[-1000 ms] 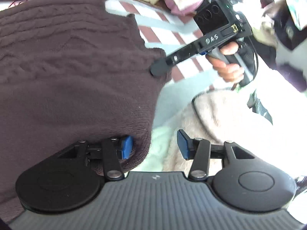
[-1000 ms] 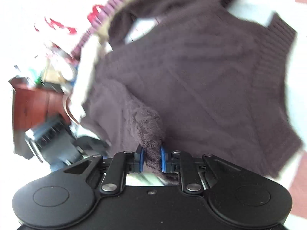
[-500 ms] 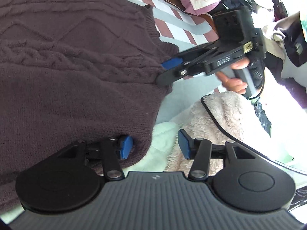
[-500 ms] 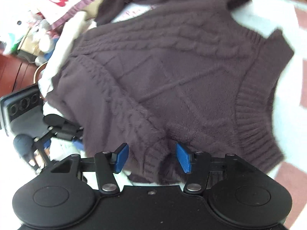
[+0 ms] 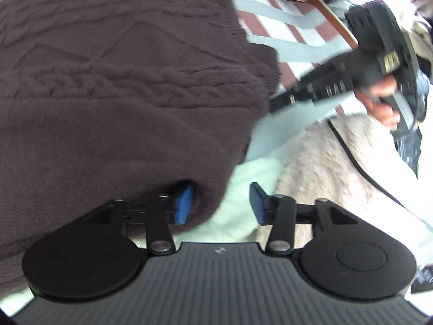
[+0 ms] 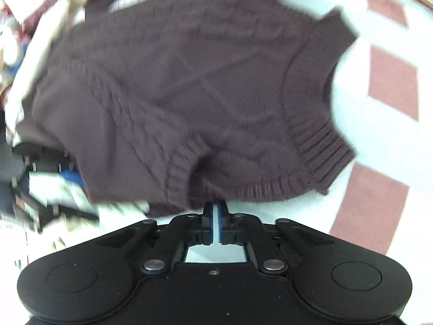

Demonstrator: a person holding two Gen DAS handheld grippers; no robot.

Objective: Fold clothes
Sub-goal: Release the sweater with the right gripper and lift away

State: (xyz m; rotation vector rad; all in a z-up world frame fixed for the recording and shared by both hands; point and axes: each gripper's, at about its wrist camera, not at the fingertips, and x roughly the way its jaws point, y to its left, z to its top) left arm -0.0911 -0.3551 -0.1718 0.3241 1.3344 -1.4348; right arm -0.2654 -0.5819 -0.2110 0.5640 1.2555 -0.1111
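A dark brown cable-knit sweater [image 5: 121,89] is seen spread flat on a checked bedspread [image 5: 281,27], w/ a fluffy beige garment [image 5: 324,162] and a pale green one [image 5: 251,178] beside it at right. Risk, as judged: knit could be bunched or dragged out of shape if a hem edge is caught by one pad only. Left gripper [image 5: 219,203] is spread wide; its left pad is tucked under the sweater edge, nothing is pinched. Right gripper [image 6: 215,214] is pressed nearly together just short of the ribbed hem [image 6: 270,187], holding nothing.
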